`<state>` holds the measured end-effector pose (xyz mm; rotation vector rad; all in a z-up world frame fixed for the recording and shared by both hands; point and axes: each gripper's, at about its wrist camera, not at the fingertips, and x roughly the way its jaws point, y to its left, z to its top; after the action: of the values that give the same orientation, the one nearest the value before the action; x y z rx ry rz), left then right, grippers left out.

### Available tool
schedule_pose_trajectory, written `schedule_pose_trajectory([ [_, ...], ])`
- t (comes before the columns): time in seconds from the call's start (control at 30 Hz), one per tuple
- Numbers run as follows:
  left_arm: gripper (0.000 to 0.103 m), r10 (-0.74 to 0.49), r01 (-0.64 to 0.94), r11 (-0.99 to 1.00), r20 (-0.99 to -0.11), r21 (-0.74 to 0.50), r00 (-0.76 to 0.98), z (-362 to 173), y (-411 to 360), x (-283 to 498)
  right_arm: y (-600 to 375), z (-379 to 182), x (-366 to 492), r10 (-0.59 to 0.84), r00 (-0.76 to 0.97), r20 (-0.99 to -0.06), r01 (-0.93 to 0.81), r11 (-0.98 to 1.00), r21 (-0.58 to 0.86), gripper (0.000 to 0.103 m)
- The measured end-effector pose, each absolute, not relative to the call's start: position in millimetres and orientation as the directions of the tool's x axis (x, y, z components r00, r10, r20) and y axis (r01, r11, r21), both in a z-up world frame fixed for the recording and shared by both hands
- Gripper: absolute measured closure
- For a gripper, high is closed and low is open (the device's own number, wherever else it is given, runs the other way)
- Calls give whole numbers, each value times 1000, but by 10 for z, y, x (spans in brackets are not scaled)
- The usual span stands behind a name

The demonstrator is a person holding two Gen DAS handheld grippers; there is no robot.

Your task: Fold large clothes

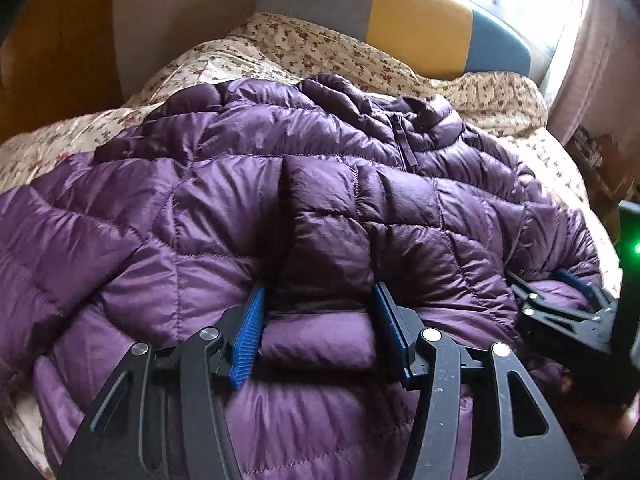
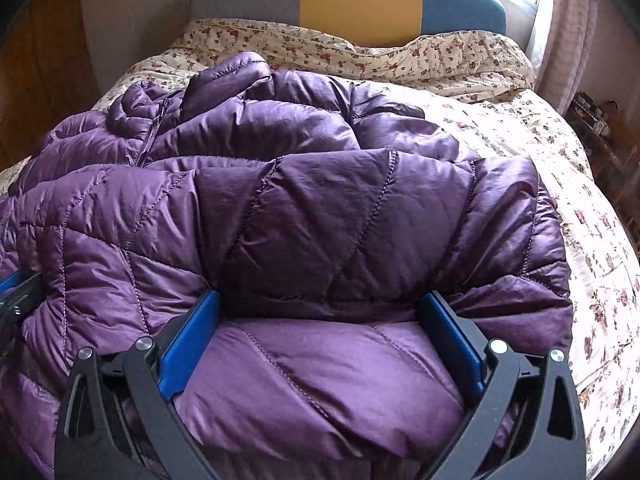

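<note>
Puffy, slippery, light jacket [image 1: 224,200] on the bed [image 2: 500,128]; both grippers' jaws stand apart straddling its near hem, the best hold.

one purple jacket [image 1: 248,200], one floral duvet [image 2: 500,128], two grippers [image 1: 320,304] [image 2: 320,312]

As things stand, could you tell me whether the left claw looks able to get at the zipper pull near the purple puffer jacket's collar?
Probably yes. The left claw is open, and only puffy quilting lies between it and the zipper pull, which lies exposed on the purple quilted puffer jacket.
</note>
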<state>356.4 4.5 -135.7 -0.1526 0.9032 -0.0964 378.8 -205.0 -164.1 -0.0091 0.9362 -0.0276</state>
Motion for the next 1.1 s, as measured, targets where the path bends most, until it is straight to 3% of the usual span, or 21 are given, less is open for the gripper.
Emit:
schedule_pose_trajectory([
  [0.13, 30, -163, -41, 968, -749, -246, 643, -1199, 297, 3271, -2059, -1639, 3788, -30, 596, -802, 21, 1000, -22, 4],
  [0.4, 30, -103, -265, 889, -727, -373, 679, -1028, 1388, 2343, -2035, -1635, 3774, -47, 600, -798, 24, 999, -41, 4],
  [0.47, 24, -58, -368, 833, -727, -413, 684, -1048, 1827, 2047, -2029, -1632, 3773, -49, 601, -798, 24, 999, -43, 4],
  [0.53, 24, -65, -432, 772, -734, -467, 676, -1106, 2237, 1783, -2035, -1627, 3770, -50, 602, -797, 24, 999, -44, 4],
  [0.7, 24, 88, -632, 611, -753, -476, 653, -1174, 3128, 1101, -2043, -1628, 3761, -49, 603, -796, 24, 999, -43, 4],
  [0.77, 33, 135, -691, 522, -752, -500, 646, -1209, 3447, 888, -2049, -1628, 3753, -49, 604, -796, 24, 999, -43, 4],
  [0.93, 33, 167, -732, 354, -731, -582, 662, -1282, 3933, 780, -2063, -1627, 3744, -52, 604, -795, 25, 999, -46, 4],
  [1.1, 33, 213, -755, 305, -731, -580, 648, -1346, 4238, 980, -2060, -1628, 3740, -52, 605, -794, 25, 999, -46, 3],
])
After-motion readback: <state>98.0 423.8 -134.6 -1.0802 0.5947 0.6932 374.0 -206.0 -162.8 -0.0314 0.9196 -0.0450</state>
